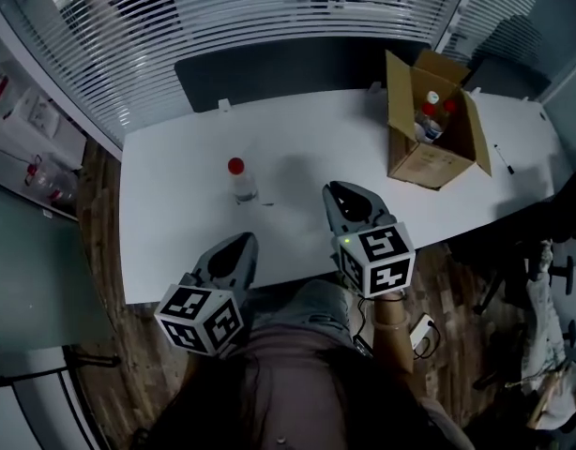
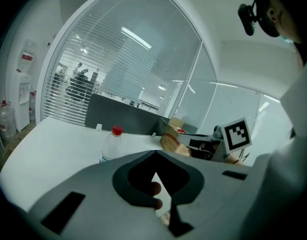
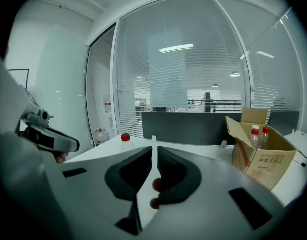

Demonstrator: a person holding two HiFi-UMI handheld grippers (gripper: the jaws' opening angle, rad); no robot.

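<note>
the left gripper [image 1: 243, 242] and the right gripper [image 1: 337, 191] are grey, with black pads inside the jaws. each carries a cube patterned with black-and-white square markers. the table [image 1: 175, 204] is white. the bottle [image 1: 241, 184] on it is clear with a red cap. the cardboard box [image 1: 421, 165] is brown, and the bottles in it [image 1: 427, 125] are clear with red caps. the partition [image 1: 288, 73] behind the table is dark grey. the blinds [image 1: 222, 17] are white, in thin horizontal slats. the floor [image 1: 100, 251] is brown wood.
</note>
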